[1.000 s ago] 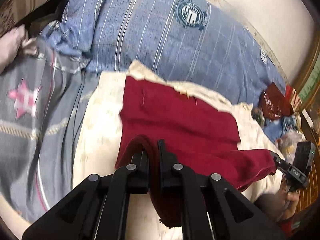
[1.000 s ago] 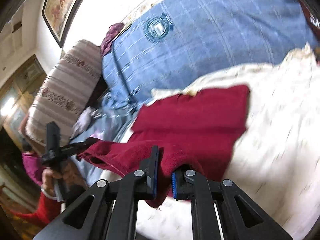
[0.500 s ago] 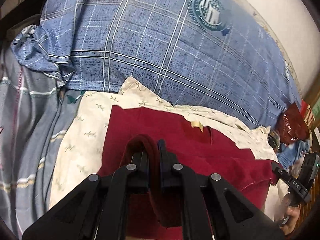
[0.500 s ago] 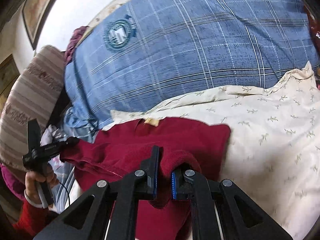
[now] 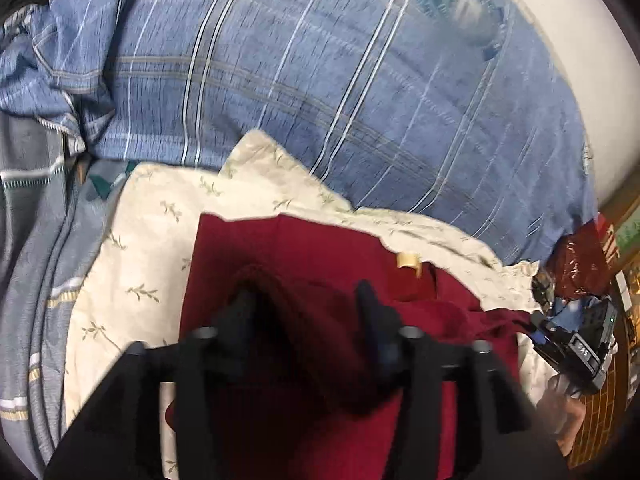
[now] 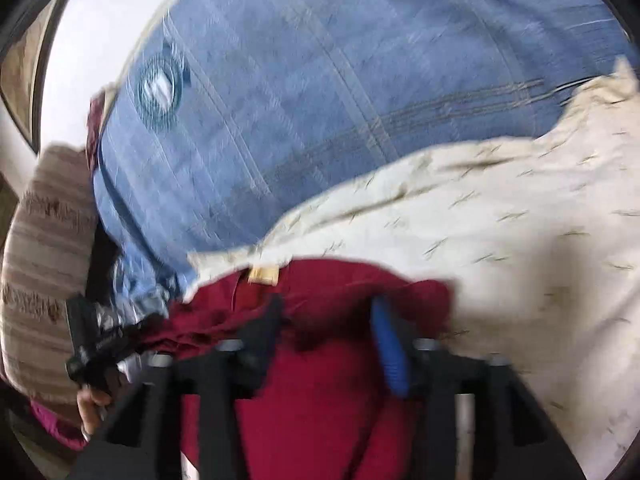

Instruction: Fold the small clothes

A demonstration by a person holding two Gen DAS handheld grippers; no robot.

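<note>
A dark red garment (image 5: pixel 304 248) lies folded over on a cream leaf-print cloth (image 5: pixel 136 248), its tan label (image 5: pixel 408 261) near the far edge. My left gripper (image 5: pixel 306 300) hangs just over it. Its jaws are opening, and a loose ridge of red cloth lies between them without being pinched. In the right wrist view my right gripper (image 6: pixel 328 316) also has its jaws opening over the red garment (image 6: pixel 320 384), with slack cloth under them. Each gripper shows in the other's view: the right gripper (image 5: pixel 576 346) at the right, the left gripper (image 6: pixel 90 344) at the left.
A big blue plaid pillow (image 5: pixel 320 80) with a round badge lies just beyond the cream cloth. Grey striped bedding (image 5: pixel 36 260) lies to the left, a striped cushion (image 6: pixel 44 248) behind it. Red and blue packets (image 5: pixel 580 264) sit by the bed's right edge. A hand (image 6: pixel 92 402) holds the left gripper.
Both grippers carried the near edge of the red garment forward towards its label, laying it over. Both were shut on the cloth and now stand apart, the cloth let go.
</note>
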